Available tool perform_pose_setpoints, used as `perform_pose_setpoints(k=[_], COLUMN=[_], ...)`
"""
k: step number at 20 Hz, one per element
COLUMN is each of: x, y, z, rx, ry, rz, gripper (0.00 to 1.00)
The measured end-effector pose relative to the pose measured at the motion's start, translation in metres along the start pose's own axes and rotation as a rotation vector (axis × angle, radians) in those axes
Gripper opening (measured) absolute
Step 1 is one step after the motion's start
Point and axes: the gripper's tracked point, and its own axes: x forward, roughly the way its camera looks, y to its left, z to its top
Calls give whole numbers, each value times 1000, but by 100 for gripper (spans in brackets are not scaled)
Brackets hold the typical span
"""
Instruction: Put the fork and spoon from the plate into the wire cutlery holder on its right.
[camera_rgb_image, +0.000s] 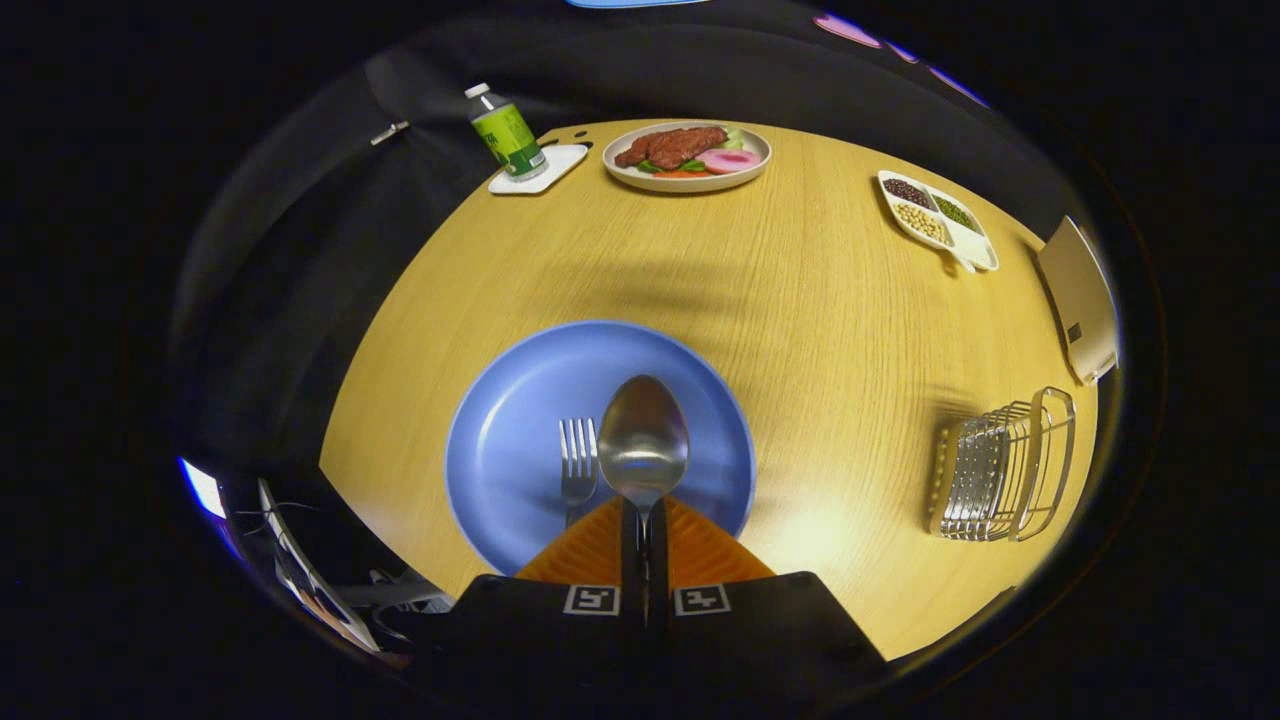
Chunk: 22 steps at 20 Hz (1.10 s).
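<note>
My gripper (645, 520) is shut on the handle of a metal spoon (643, 440), whose bowl sticks out ahead of the fingertips over the blue plate (520, 400). A metal fork (578, 465) lies on the plate just left of the spoon, tines pointing away; its handle runs under the left finger. The wire cutlery holder (1005, 470) stands on the wooden table to the right of the plate, well apart from the fingers.
Far across the round wooden table (800, 300) sit a plate of food (687, 155), a green bottle (507, 132) on a white coaster, and a divided dish of beans (936, 215). A flat tan object (1080, 300) lies beyond the holder by the table's edge.
</note>
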Motion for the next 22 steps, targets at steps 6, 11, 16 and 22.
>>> perform_pose_setpoints(k=[6,11,16,22], x=[-70,-126,-131,-111], y=[-48,-141,-213,-236], z=[24,25,-6,-17], rx=[27,-25,-43,-153], ry=[-51,36,302,599], rz=[18,-70,-125,-148], gripper=[5,5,5,5])
